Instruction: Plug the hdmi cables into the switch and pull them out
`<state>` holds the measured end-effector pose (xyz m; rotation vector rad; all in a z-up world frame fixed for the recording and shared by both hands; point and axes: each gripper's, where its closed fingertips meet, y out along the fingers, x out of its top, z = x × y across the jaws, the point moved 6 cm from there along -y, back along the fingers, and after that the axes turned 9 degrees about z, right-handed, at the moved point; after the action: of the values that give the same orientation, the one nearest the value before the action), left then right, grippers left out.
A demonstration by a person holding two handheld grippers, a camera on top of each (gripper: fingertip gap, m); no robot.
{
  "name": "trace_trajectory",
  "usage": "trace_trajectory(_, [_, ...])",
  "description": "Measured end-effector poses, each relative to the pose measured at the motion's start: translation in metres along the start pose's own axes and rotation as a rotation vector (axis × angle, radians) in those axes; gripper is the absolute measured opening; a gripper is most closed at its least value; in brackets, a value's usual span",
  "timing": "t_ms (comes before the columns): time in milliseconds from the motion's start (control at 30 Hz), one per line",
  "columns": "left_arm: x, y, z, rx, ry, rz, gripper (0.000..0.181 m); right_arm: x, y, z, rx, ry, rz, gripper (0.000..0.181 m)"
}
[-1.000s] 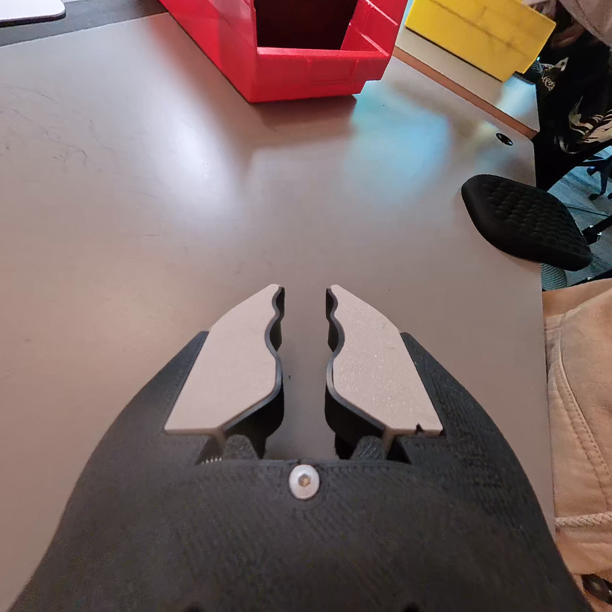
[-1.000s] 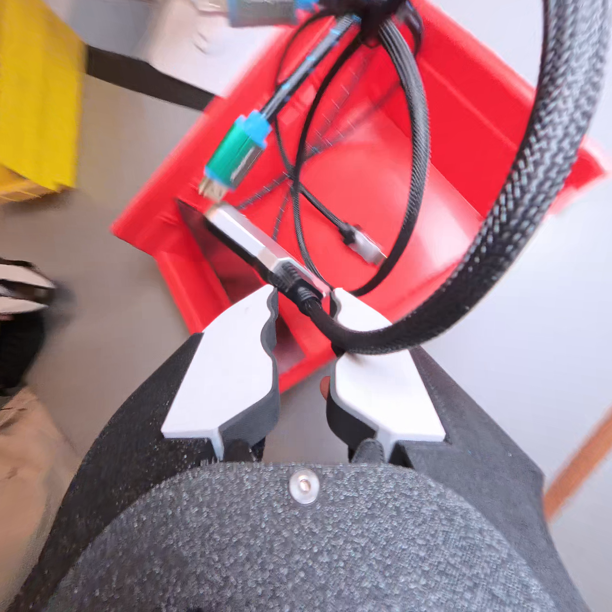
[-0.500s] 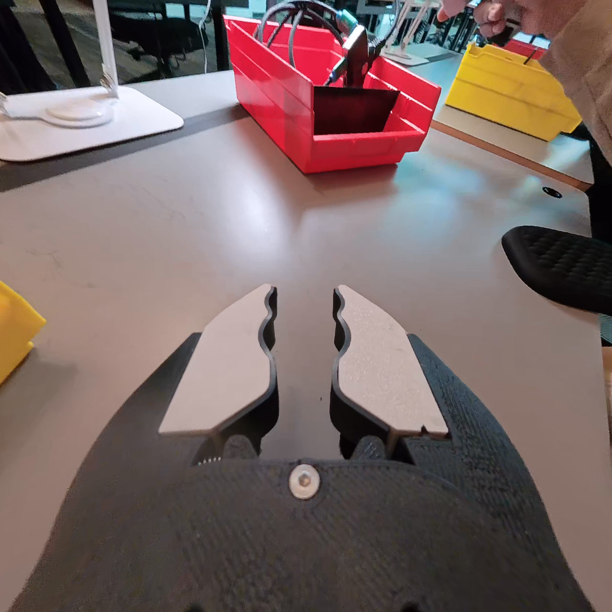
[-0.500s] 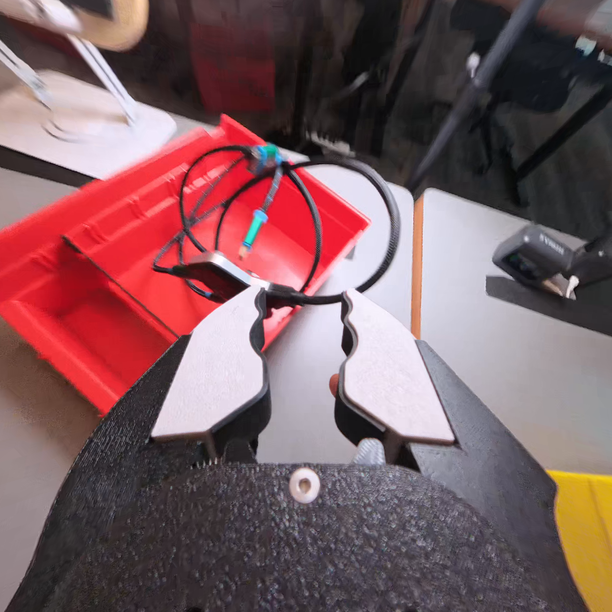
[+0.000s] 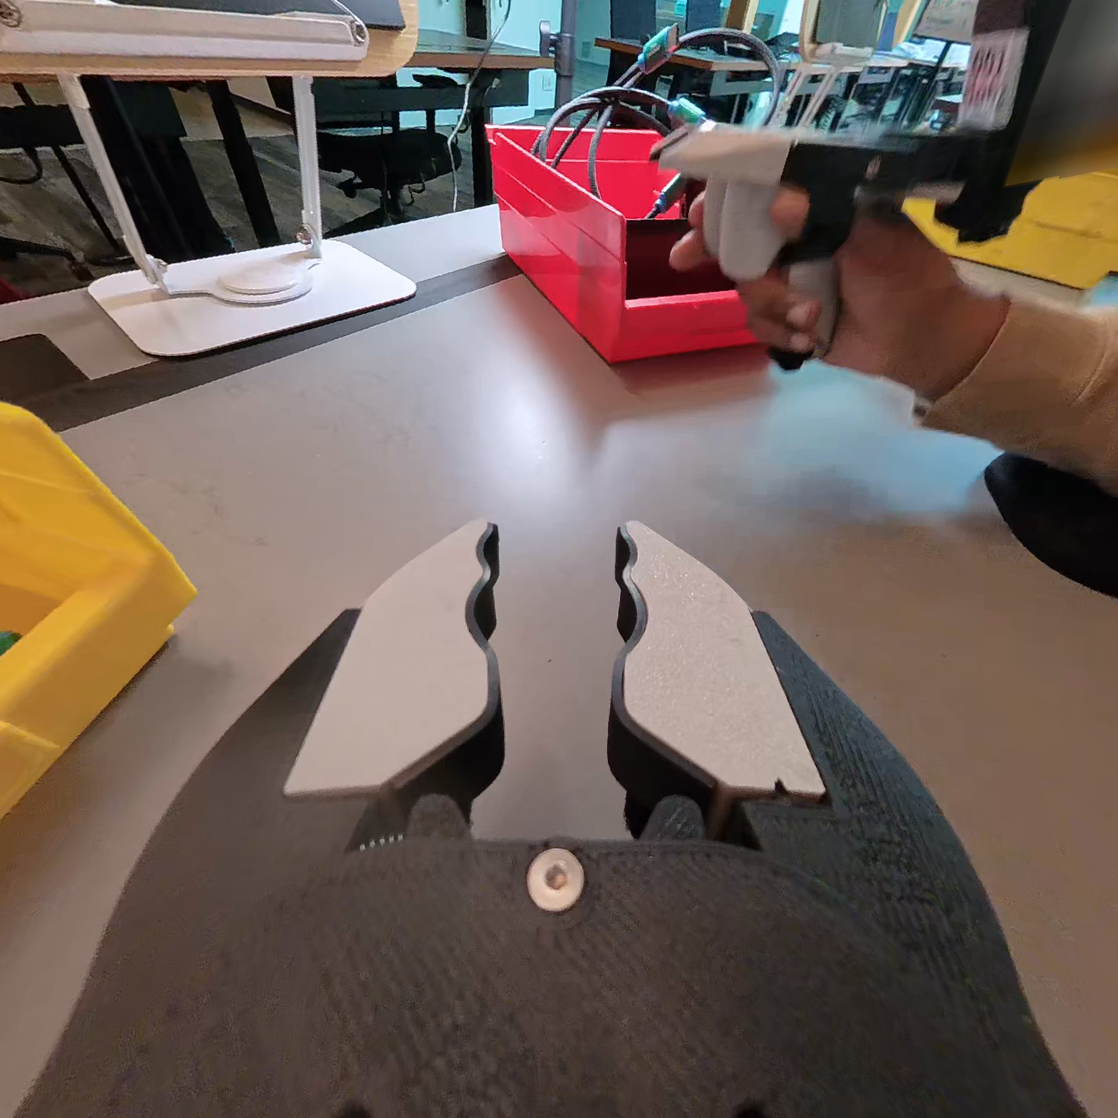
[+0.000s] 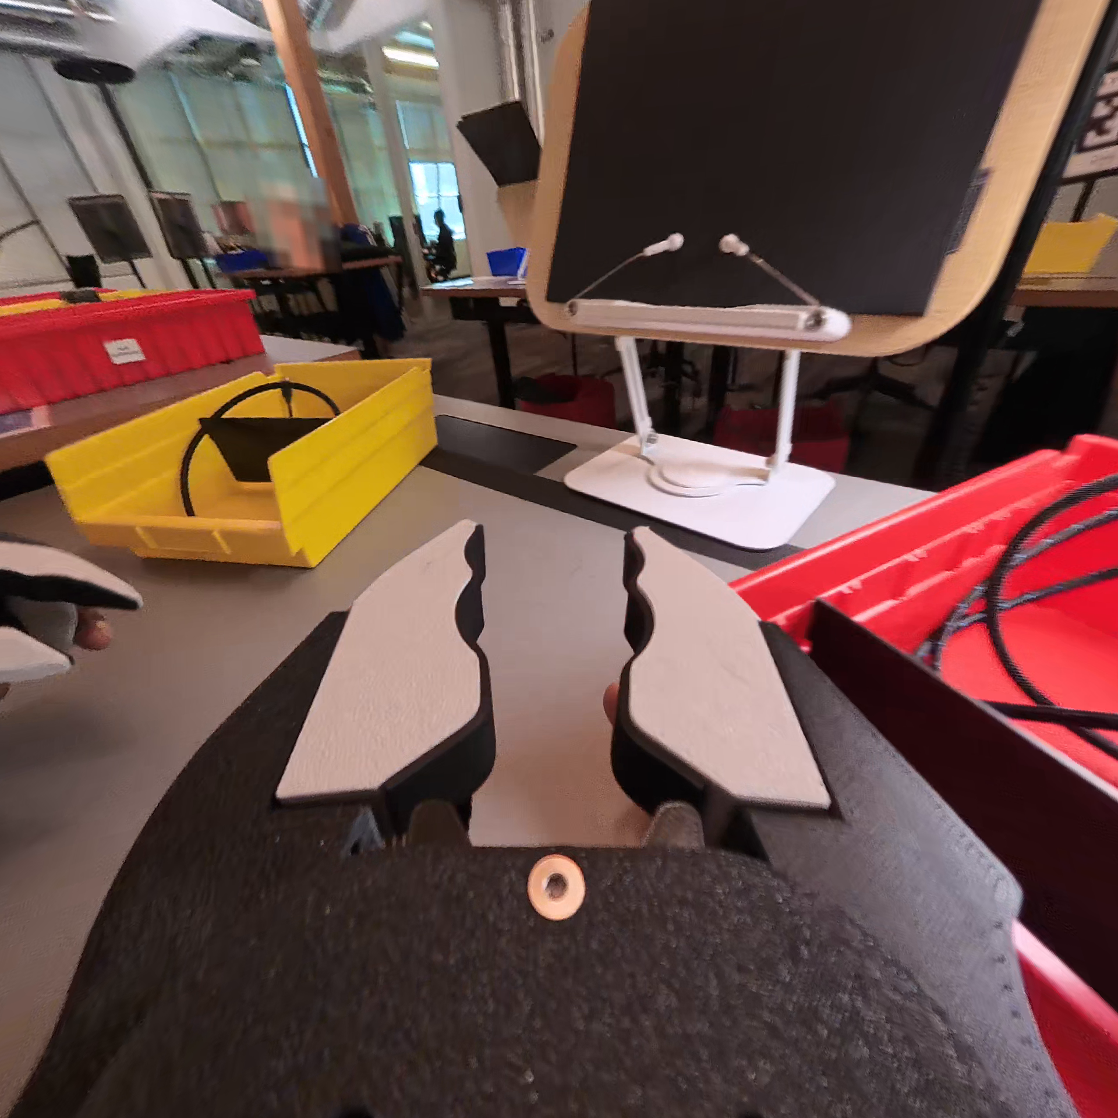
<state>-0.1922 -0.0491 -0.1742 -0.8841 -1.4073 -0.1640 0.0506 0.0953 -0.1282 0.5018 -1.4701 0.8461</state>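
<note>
The black braided HDMI cables (image 5: 596, 130), with green-blue plugs (image 5: 682, 113), stick up out of a red bin (image 5: 562, 242). In the right wrist view the same bin (image 6: 895, 581) lies at the right with cable loops (image 6: 1022, 599) inside. I cannot see the switch. My left gripper (image 5: 556, 538) is open and empty, low over the grey table (image 5: 363, 460). My right gripper (image 6: 553, 541) is open and empty beside the bin's near left corner. It also shows, blurred, in the left wrist view (image 5: 671, 154), held by a hand in front of the bin. The left gripper (image 6: 84, 629) shows at the left edge.
A yellow bin (image 6: 242, 484) holding a black cable loop (image 6: 193, 460) stands at the left, and shows in the left wrist view (image 5: 66, 581). A white stand (image 6: 702, 484) carries a dark board (image 6: 786, 151) at the back. A black chair armrest (image 5: 1059, 526) is at the table's right edge. One gripper's finger ends stand about 25 cm off the other's.
The right gripper has let go of the cable end it held over the red bin and swung left, away from it. The left gripper has tilted up and opened a little.
</note>
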Motion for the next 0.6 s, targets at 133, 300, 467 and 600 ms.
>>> trace_trajectory(133, [0.0,-0.004,0.007,0.029,-0.02,-0.019,0.037,-0.029,0.017,0.017,0.068,-0.062,0.019,0.042])
trace_trajectory(300, [0.013,-0.024,0.031,0.131,-0.027,-0.082,0.039,-0.036,0.011,0.019,0.124,-0.052,0.02,0.036])
trace_trajectory(467, [0.044,-0.068,0.078,0.245,-0.086,-0.135,0.039,-0.033,0.006,0.013,0.116,-0.05,0.007,0.032])
trace_trajectory(600, [0.065,-0.095,0.116,0.317,-0.105,-0.097,0.04,-0.029,0.002,0.006,0.092,-0.021,-0.021,0.036])
